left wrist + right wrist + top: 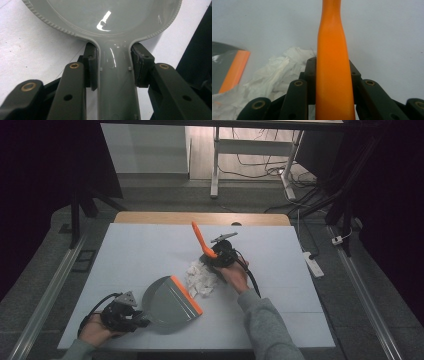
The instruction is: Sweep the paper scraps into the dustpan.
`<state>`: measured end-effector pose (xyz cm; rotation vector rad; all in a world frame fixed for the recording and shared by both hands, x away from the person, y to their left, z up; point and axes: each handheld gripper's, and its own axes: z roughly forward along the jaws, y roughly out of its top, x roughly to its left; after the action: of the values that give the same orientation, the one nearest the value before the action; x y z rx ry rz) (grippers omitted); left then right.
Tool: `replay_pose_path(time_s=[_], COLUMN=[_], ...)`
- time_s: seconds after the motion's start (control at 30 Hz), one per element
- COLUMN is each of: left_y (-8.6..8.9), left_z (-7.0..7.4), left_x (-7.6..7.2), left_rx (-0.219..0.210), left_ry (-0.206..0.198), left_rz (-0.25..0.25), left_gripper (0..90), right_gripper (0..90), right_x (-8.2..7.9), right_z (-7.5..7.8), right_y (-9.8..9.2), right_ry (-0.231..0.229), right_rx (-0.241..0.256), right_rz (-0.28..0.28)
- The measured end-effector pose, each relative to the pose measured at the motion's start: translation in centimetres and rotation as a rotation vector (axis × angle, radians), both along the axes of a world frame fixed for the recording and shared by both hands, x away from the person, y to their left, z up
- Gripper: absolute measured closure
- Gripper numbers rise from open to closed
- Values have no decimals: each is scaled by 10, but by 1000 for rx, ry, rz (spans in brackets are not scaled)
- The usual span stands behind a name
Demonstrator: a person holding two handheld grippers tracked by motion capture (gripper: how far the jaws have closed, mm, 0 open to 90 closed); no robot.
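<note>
The left gripper (136,316) clamps the grey dustpan's (170,304) handle, while beside the dustpan's orange lip the right gripper (214,256) grips an orange handle (201,240), probably a brush's, over crumpled paper (201,278).

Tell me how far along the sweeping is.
Both tools are gripped: the left hand-held gripper clamps the dustpan handle, the right hand-held gripper clamps the orange brush handle. The brush sits at the crumpled paper, right at the pan's orange lip. Left: sweeping the paper into the pan.
</note>
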<state>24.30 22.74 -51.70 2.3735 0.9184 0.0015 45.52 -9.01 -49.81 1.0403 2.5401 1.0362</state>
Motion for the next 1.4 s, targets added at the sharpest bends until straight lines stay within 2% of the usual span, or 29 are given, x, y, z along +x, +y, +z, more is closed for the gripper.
replay_pose_path(time_s=[0.13,0.4,0.97,1.4], left_y=[-1,-1,-3,-4], left_z=[0,0,-2,-2], left_x=[0,1,4,4], left_rx=[-2,-2,-10,-15], left_ry=[3,4,11,13], left_rz=[4,3,12,17], left_gripper=[612,613,612,612], right_gripper=[712,712,712,712], right_x=[-3,-5,-26,-48], right_z=[0,0,0,-1], right_y=[4,5,25,38], right_ry=[-4,12,15,13], right_rx=[-12,-5,-30,-19], right_rz=[17,25,136,213])
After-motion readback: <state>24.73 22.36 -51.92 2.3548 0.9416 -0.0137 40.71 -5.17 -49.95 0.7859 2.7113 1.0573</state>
